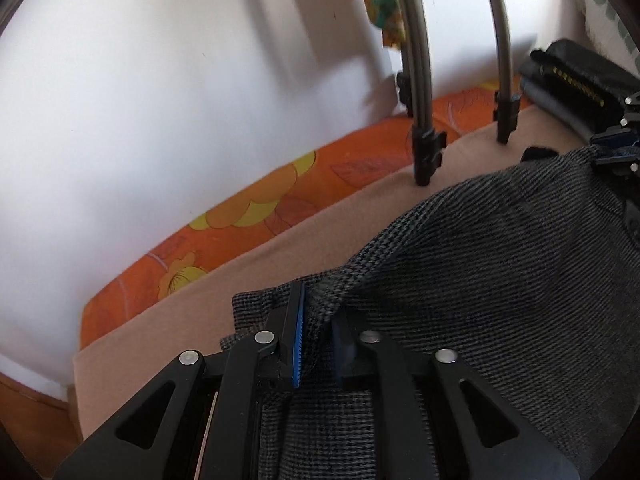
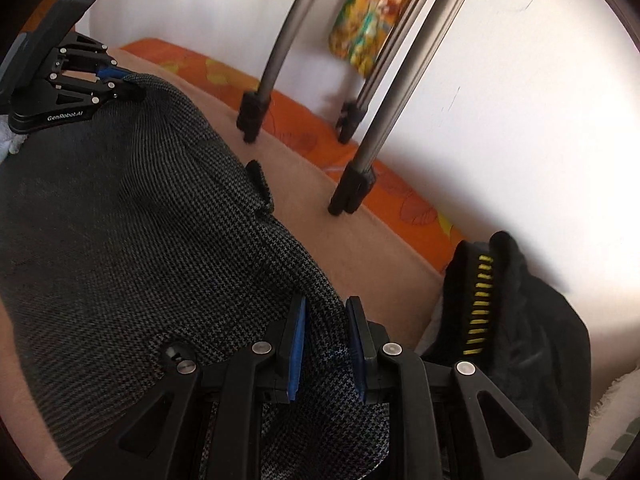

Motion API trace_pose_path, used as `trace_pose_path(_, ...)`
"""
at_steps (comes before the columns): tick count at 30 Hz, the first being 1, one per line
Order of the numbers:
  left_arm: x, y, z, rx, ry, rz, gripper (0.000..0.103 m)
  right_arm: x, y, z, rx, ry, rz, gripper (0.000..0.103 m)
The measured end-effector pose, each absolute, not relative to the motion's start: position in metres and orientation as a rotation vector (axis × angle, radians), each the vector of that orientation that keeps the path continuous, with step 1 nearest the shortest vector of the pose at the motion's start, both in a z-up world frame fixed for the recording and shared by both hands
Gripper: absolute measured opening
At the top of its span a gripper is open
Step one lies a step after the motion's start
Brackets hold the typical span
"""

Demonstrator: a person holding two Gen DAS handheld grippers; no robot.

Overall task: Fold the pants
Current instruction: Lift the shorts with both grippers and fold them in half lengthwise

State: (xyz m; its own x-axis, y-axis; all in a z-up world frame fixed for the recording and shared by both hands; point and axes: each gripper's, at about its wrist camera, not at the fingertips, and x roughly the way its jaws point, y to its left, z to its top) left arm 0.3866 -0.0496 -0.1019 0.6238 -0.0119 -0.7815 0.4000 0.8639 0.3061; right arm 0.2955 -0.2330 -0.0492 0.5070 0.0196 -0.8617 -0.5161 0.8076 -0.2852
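Note:
Grey checked pants (image 1: 500,260) lie bunched on a beige sheet (image 1: 280,256). In the left wrist view my left gripper (image 1: 318,308) is shut on a raised fold of the pants' edge, the cloth pinched between its blue pads. My right gripper (image 1: 600,148) shows at the far right, on the opposite end of the same edge. In the right wrist view the right gripper (image 2: 327,304) is shut on the waistband of the pants (image 2: 140,220), near a dark button (image 2: 176,354). The left gripper (image 2: 130,80) holds the cloth at the upper left.
Grey drying-rack legs (image 2: 360,184) with black feet stand on the sheet near the white wall (image 1: 160,120). An orange flowered cover (image 1: 256,208) runs along the wall. A folded black garment with yellow stitching (image 2: 480,300) lies just right of the right gripper.

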Motion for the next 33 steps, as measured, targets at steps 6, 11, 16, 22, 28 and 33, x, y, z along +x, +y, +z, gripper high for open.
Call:
trace_pose_path(6,0.386,-0.039,-0.091,0.468,0.883,-0.255,0.031,0.303,-0.236,-0.054,-0.562,1.005,0.322,0.03)
trace_pose_path(11,0.393,-0.007,-0.074,0.365,0.896,-0.172,0.07,0.304,-0.24,-0.056,-0.553,1.02,0.313,0.031)
trace_pose_path(16,0.378,0.026,-0.046,0.304,0.841,-0.085,0.07,0.3,-0.243,-0.047,-0.549,0.979,0.266,0.052)
trace_pose_path(22,0.318,0.056,-0.008,0.222,0.77,-0.088,0.07,0.281,-0.274,-0.004,-0.351,0.908,0.244,0.062)
trace_pose_path(28,0.259,0.071,-0.017,0.164,0.78,-0.124,0.07,0.211,-0.245,0.029,-0.288,0.849,0.412,0.062)
trace_pose_path(33,0.226,0.079,-0.041,0.09,0.838,-0.143,0.07,0.153,-0.19,0.024,-0.364,0.849,0.556,0.062)
